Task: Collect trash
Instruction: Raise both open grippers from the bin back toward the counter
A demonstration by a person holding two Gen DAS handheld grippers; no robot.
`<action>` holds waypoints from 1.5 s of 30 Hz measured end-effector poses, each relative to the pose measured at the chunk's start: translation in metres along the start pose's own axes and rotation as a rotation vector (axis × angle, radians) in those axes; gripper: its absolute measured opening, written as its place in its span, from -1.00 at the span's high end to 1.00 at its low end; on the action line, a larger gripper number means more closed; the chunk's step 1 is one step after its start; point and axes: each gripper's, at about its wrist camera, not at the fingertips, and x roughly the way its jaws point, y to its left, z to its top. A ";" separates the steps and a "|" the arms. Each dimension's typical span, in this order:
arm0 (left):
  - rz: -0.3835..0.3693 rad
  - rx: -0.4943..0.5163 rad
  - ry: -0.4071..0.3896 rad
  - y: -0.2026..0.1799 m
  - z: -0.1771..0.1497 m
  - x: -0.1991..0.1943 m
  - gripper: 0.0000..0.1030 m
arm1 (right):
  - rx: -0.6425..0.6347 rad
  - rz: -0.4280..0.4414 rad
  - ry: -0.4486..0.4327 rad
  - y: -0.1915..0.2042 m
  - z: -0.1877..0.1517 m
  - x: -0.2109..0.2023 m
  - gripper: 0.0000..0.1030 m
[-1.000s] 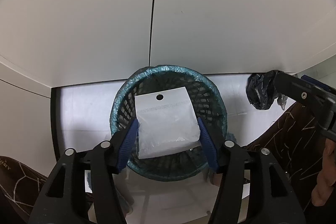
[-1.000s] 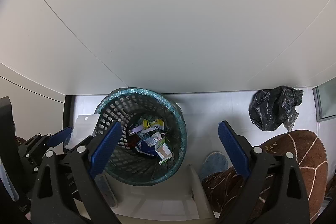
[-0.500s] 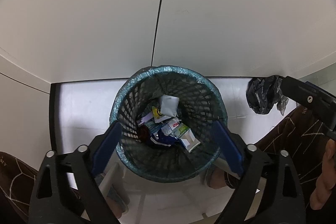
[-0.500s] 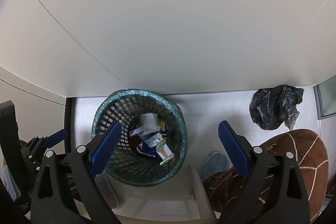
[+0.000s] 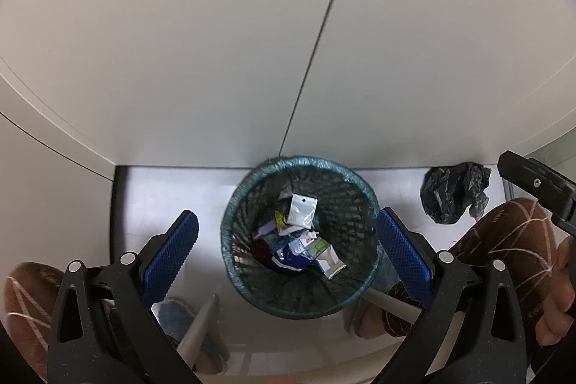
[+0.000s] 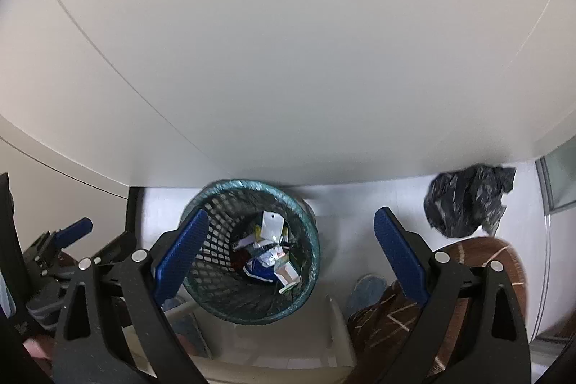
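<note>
A teal mesh waste bin (image 5: 345,200) with a liner stands on the white floor by the wall. The white plastic pouch (image 5: 302,209) lies inside it on top of several wrappers and cartons. My left gripper (image 5: 286,215) hangs above the bin, its jaws opening wide with nothing held between them. In the right wrist view the bin (image 6: 252,184) sits below and left of centre with the pouch (image 6: 271,225) inside. My right gripper (image 6: 291,212) is open and empty, above the bin's right side.
A crumpled black plastic bag (image 5: 453,191) lies on the floor right of the bin, by the wall (image 6: 464,204). A person's legs in brown patterned trousers (image 5: 504,240) and shoes flank the bin. A pale furniture frame (image 6: 338,322) crosses in front.
The left gripper opened and let go of the white pouch, which dropped into the bin. Both grippers rose, so the bin looks smaller.
</note>
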 end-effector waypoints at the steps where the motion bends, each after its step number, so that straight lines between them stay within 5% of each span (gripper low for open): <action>1: 0.003 0.001 -0.009 0.000 0.002 -0.008 -0.88 | -0.015 -0.003 -0.013 0.002 0.001 -0.007 -0.74; 29: 0.006 0.050 -0.414 -0.025 0.069 -0.287 -0.88 | -0.099 0.030 -0.437 0.019 0.071 -0.257 -0.74; 45: 0.025 0.080 -0.497 -0.043 0.154 -0.362 -0.88 | -0.102 0.019 -0.501 0.019 0.163 -0.327 -0.74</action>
